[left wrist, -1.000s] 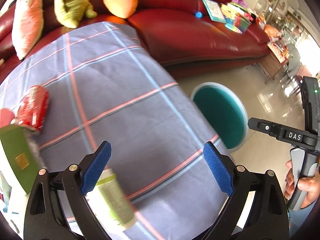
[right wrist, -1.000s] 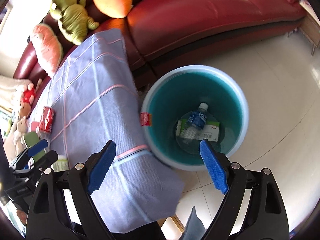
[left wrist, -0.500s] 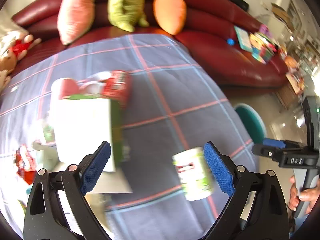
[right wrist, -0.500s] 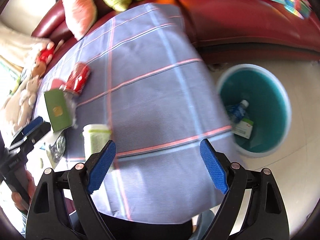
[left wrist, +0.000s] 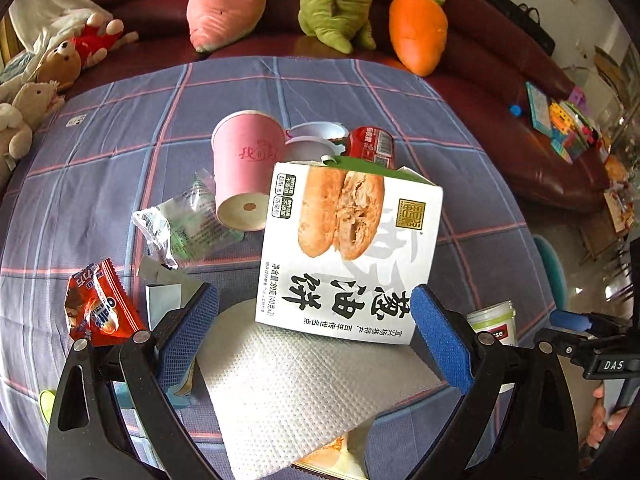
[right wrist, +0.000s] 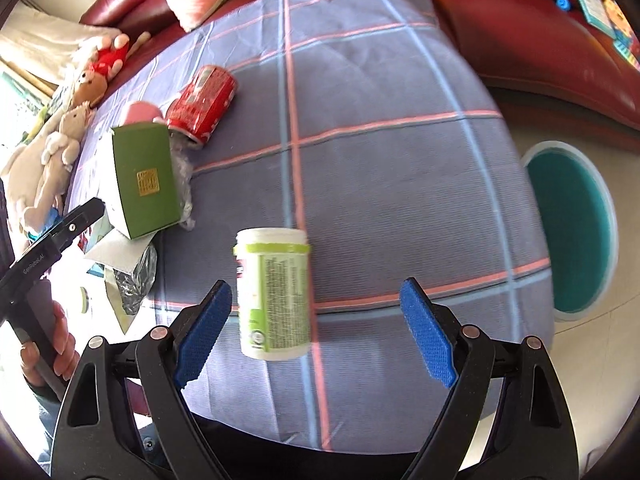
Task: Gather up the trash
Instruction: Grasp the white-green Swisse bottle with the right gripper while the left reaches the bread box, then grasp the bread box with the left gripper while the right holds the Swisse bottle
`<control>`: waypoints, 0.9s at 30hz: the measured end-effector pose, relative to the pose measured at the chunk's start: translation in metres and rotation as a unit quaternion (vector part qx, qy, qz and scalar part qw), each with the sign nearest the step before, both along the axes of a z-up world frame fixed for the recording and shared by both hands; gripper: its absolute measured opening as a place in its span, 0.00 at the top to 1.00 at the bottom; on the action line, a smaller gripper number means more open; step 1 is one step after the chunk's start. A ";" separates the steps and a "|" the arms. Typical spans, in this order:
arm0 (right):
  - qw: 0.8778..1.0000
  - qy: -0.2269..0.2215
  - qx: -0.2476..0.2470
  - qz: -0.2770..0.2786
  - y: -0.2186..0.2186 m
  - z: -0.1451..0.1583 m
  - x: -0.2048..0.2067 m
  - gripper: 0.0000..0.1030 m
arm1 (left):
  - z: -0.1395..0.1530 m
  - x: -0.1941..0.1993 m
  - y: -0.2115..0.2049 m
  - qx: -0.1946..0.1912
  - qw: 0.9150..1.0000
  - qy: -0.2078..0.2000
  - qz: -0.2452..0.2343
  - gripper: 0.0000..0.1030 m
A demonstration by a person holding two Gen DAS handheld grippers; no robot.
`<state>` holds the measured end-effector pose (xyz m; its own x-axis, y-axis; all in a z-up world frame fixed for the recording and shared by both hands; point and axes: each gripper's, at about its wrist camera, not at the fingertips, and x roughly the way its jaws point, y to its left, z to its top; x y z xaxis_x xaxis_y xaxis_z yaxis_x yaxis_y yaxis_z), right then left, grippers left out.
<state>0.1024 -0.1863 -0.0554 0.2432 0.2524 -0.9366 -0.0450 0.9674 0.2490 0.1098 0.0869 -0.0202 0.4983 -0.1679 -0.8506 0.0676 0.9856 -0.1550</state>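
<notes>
the table (left wrist: 120, 128), covered in a checked blue-grey cloth, is carrying a heap of litter, with a red sofa (left wrist: 500, 92) and plush toys (left wrist: 228, 0) sitting beyond it at twelve o'clock. in the left wrist view a white pastry box (left wrist: 348, 248) is standing at the centre, blocking most of the pink paper cup (left wrist: 244, 168) and the red can (left wrist: 372, 144) lying behind it at twelve o'clock; a clear wrapper (left wrist: 184, 220) is lying at ten o'clock of the box, a red snack packet (left wrist: 100, 308) at eight o'clock, and a white paper towel (left wrist: 304, 392) is spreading under the box at six o'clock. the left tongs (left wrist: 312, 332) are hanging released, fingers wide, with the box's lower edge sitting between them but touching neither pad. in the right wrist view the right tongs (right wrist: 316, 324) are also hanging released over a white bottle with a green label (right wrist: 272, 292), which is lying on its side on the cloth, nearer the left finger at nine o'clock, not touching it as far as can be seen. the teal trash bin (right wrist: 572, 228) is standing on the floor at three o'clock, off the table edge.
</notes>
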 end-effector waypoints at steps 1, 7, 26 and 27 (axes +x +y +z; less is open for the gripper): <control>1.000 0.002 -0.002 0.004 0.004 -0.002 0.001 0.21 | -0.002 0.001 -0.001 -0.002 1.000 0.002 -0.002 0.06; 0.999 0.016 -0.012 0.024 0.021 -0.020 0.003 0.21 | -0.015 0.004 -0.014 0.001 1.000 0.009 -0.023 0.06; 0.999 0.008 0.004 0.052 0.029 -0.032 0.007 0.53 | -0.025 0.019 -0.036 0.078 0.997 0.001 0.000 0.03; 0.999 0.008 0.007 0.050 0.027 -0.032 0.007 0.53 | -0.024 0.020 -0.036 0.078 0.997 -0.001 0.001 0.03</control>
